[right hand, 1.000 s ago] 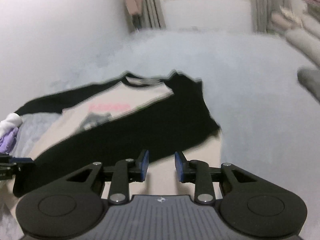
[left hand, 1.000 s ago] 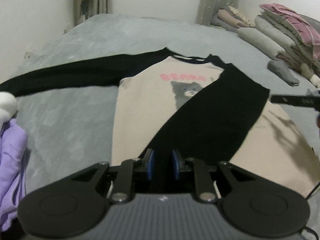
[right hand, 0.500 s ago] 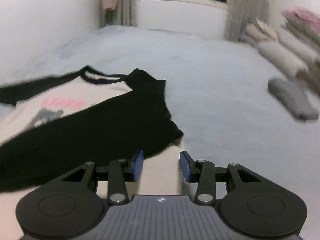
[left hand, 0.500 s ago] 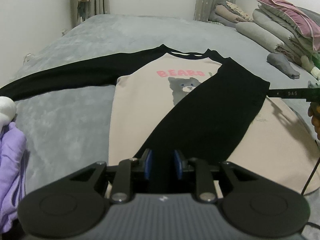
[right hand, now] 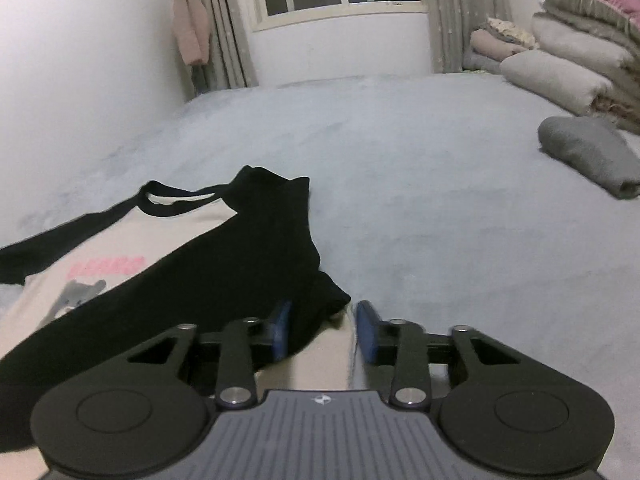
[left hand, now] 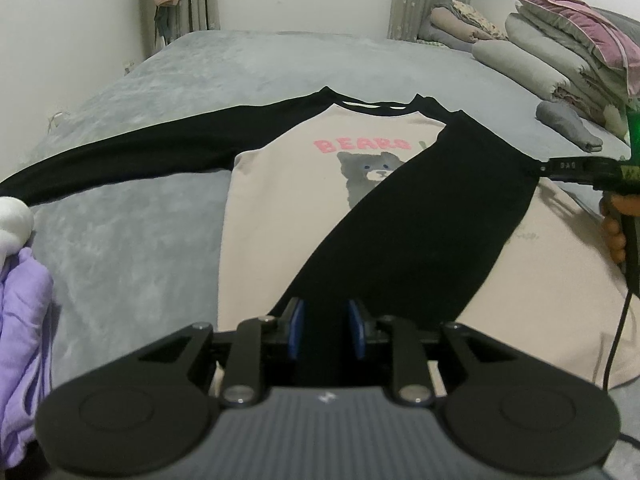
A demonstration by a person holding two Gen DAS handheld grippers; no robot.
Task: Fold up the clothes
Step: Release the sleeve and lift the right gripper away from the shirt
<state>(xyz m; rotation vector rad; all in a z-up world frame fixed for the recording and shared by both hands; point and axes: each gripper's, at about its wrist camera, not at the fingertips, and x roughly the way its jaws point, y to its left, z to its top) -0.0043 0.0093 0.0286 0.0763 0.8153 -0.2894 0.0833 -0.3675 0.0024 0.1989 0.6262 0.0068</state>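
While lying face-up on the grey bed (left hand: 168,240), with one black sleeve (left hand: 120,152) stretched out to the side and the other black sleeve (left hand: 420,224) folded diagonally across the bear print, the cream raglan shirt (left hand: 288,208) is sitting mid-fold rather than finished. Gripping the cuff end of that folded sleeve between the blue pads (left hand: 297,330) of the left gripper (left hand: 326,330), jaws nearly closed on the dark cloth. Closing the right gripper (right hand: 322,330) at the shirt's side, by the bulge where the sleeve doubles over, with black sleeve and cream cloth between the pads (right hand: 366,332); not possible to tell whether they are pressing yet. Judging the step as securing the sleeve fold before turning in this side of the body. Needing next a firm pinch at both points, then an even carry across, keeping the sleeve flat. Sitting well apart: the stacked bedding (right hand: 580,48), the folded grey garment (right hand: 588,152), the purple cloth (left hand: 20,340).
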